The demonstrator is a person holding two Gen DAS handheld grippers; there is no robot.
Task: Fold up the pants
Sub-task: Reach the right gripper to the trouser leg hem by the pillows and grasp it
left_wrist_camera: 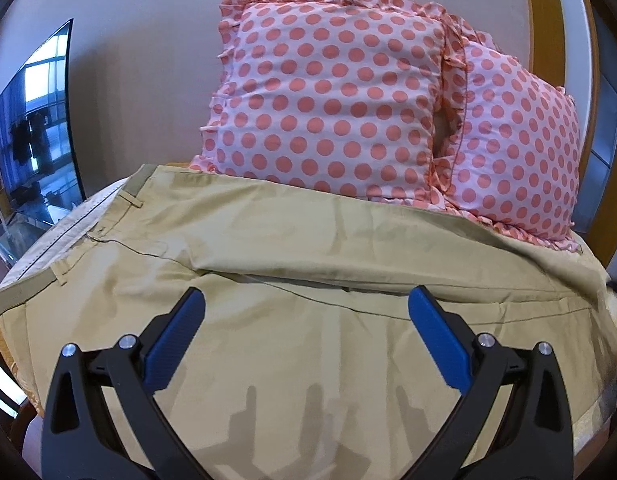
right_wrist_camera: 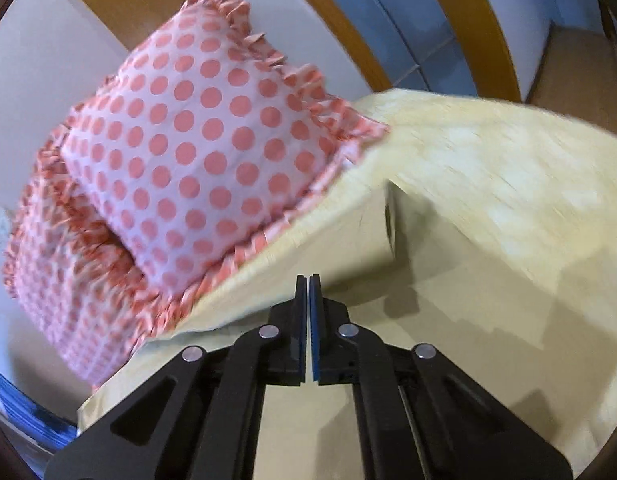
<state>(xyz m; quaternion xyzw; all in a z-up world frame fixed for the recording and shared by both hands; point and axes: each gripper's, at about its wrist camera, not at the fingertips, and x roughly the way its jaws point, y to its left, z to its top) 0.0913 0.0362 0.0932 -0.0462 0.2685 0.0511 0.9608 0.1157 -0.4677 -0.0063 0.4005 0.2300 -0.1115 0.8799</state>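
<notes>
Khaki pants point(left_wrist_camera: 308, 248) lie spread across a bed, waistband point(left_wrist_camera: 60, 236) at the left, legs running right. My left gripper point(left_wrist_camera: 306, 300) is open and empty, its blue pads point(left_wrist_camera: 176, 340) hovering just above the pants near the crotch seam. In the right wrist view the pants point(right_wrist_camera: 388, 248) show as a lifted khaki fold. My right gripper point(right_wrist_camera: 308, 280) is shut; its tips sit at the cloth's edge, and whether cloth is pinched between them is hidden. That view is blurred.
Two pink pillows with red dots point(left_wrist_camera: 332, 92) point(right_wrist_camera: 196, 160) stand behind the pants against the wall. A yellow bedspread point(right_wrist_camera: 508, 152) covers the bed. A dark TV screen point(left_wrist_camera: 36, 128) stands at the left. A wooden frame point(right_wrist_camera: 468, 20) rises behind the bed.
</notes>
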